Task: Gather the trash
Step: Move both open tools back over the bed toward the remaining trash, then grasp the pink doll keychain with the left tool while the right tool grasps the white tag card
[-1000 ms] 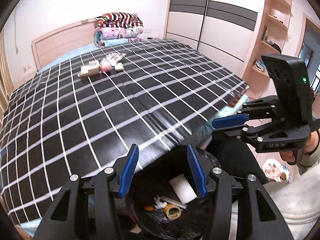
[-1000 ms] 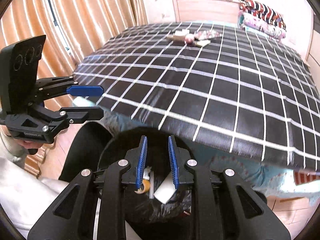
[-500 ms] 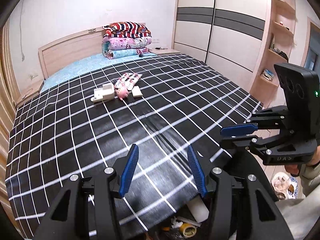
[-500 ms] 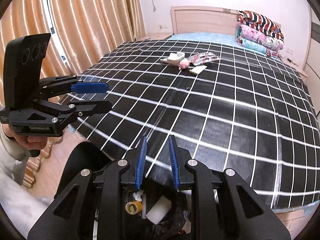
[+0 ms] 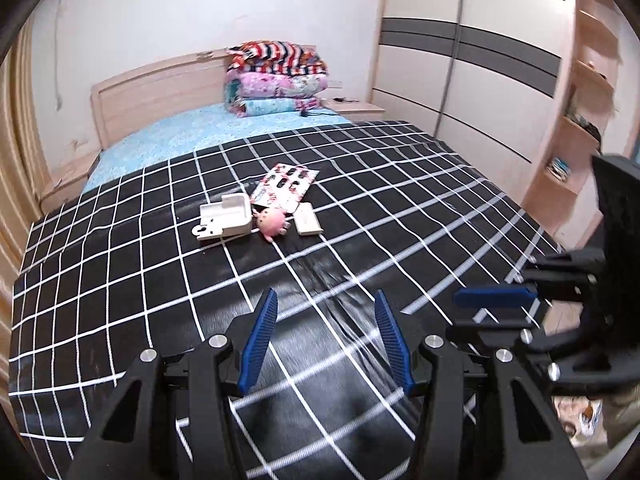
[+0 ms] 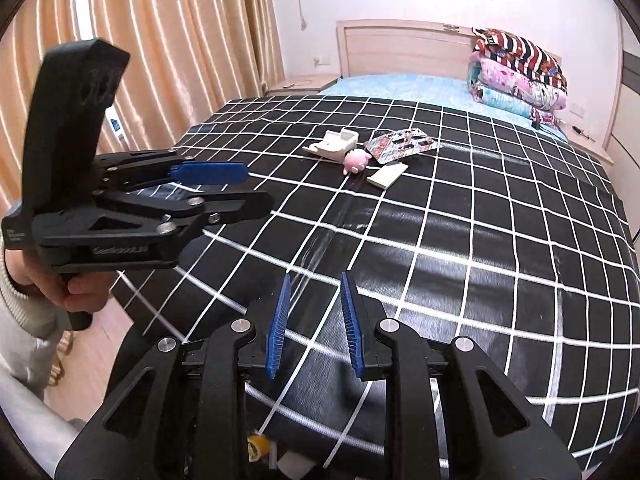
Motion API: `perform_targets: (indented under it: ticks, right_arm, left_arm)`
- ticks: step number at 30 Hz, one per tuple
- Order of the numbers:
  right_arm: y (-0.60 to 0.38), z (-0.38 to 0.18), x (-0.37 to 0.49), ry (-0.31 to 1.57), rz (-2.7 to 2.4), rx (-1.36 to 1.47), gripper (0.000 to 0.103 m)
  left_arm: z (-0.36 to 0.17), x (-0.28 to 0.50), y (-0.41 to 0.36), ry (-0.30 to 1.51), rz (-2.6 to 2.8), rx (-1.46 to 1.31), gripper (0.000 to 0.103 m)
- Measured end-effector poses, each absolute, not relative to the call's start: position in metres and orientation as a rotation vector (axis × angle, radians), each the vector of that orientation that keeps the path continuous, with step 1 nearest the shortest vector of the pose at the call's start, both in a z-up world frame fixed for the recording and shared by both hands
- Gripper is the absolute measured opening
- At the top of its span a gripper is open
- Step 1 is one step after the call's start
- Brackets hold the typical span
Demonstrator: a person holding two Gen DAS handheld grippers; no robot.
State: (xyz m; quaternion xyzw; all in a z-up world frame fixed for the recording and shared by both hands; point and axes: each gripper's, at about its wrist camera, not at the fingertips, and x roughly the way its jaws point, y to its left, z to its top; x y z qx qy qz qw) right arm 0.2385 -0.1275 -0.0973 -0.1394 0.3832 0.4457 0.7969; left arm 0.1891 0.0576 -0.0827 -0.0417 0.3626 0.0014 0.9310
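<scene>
A: Where is the trash lying right now?

B: It is sitting in a small cluster on the black checked bedspread [image 5: 360, 208], toward the headboard [image 5: 160, 92] end. A white plastic tray [image 5: 225, 216] is lying there, with a pink pig toy [image 5: 272, 220] just beside it on the wardrobe side.

A: And the rest of the cluster?

B: A patterned blister card [image 5: 285, 188] is lying behind the pig toy, nearer the headboard, and a flat white box [image 5: 308, 224] is resting just past the pig toy, toward the wardrobe [image 5: 460, 68].

A: What are the grippers doing?

B: The left gripper [image 5: 324, 340] is hovering over the near part of the bedspread with its blue pads spread wide and nothing between them. The right gripper [image 6: 314, 324] is hovering over the bedspread too, its pads standing apart with a narrower gap, also gripping nothing.

A: Are they close to the cluster?

B: Both are hanging well apart from it, at the foot end of the bedspread. The person's left hand [image 6: 52, 284] is gripping its handle near the curtain [image 6: 160, 40] side.

A: Anything else on the bedspread side?

B: Folded quilts [image 5: 276, 80] are stacked against the headboard, on the blue sheet [image 5: 200, 136] beyond the bedspread.
</scene>
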Motion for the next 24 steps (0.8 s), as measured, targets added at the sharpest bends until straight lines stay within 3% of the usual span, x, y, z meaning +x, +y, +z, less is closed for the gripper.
perform_targets:
  ticks: [24]
  right_arm:
    - [-0.079,-0.116,0.328,0.886,0.903,-0.262,0.03]
  left_arm:
    - [-0.124,0.296,0.112,0.828,0.075,-0.21,0.049]
